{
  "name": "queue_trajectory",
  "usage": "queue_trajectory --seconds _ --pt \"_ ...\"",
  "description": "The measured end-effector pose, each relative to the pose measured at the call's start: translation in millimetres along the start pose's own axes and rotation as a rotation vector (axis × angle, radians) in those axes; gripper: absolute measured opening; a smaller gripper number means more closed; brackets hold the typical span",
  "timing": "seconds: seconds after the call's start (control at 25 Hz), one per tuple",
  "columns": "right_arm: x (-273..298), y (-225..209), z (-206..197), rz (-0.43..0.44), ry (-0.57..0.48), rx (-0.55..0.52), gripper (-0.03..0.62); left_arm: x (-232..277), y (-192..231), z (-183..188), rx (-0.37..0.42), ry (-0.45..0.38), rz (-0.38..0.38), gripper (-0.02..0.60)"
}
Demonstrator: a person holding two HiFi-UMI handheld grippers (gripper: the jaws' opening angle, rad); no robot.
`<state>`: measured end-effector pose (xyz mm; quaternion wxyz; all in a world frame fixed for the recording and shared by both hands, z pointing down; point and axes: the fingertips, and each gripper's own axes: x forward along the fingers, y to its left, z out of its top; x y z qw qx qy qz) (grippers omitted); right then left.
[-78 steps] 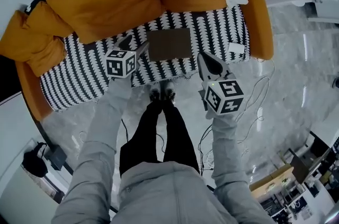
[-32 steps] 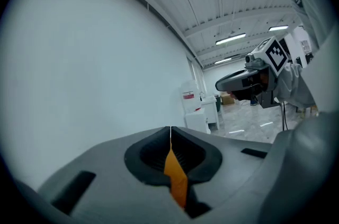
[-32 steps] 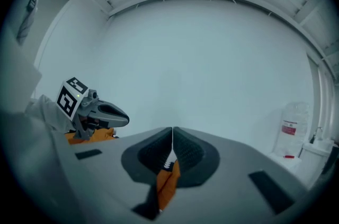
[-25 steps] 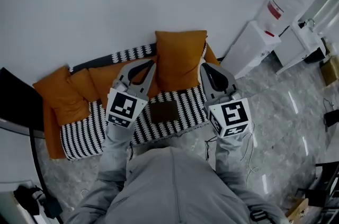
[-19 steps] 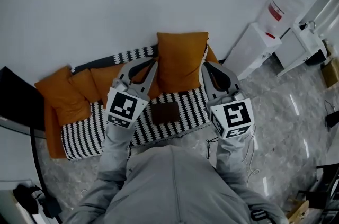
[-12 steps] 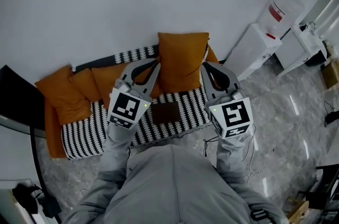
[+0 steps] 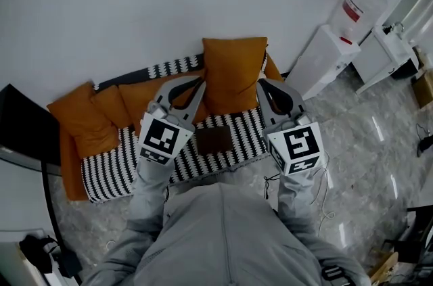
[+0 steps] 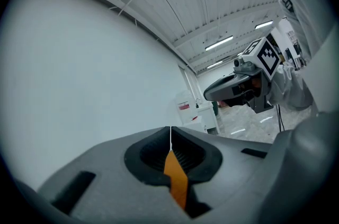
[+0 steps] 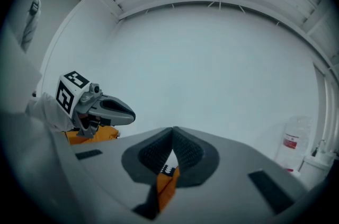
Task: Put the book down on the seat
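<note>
Book [image 7: 214, 140] lies flat on the striped seat [image 7: 115, 166], in front of the upright orange cushion [image 7: 233, 72]. Left gripper [image 7: 193, 83] and right gripper [image 7: 262, 87] are both closed and empty, raised either side of it. Placement looks done. No re-grab or nudging needed.

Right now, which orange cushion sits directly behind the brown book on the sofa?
The large square orange cushion at the right end of the black-and-white sofa; the smaller orange cushions bunch leftward.
</note>
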<state>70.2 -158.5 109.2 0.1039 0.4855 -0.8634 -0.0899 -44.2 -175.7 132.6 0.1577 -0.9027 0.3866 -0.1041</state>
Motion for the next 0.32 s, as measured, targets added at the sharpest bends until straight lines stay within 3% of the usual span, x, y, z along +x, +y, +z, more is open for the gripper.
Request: queue_trajectory --seconds 0.32 --pt "-10.4 11.4 4.8 0.015 -0.001 0.012 0.028 -11.5 -15.4 -2.7 -0.010 0.019 -0.016 0.029"
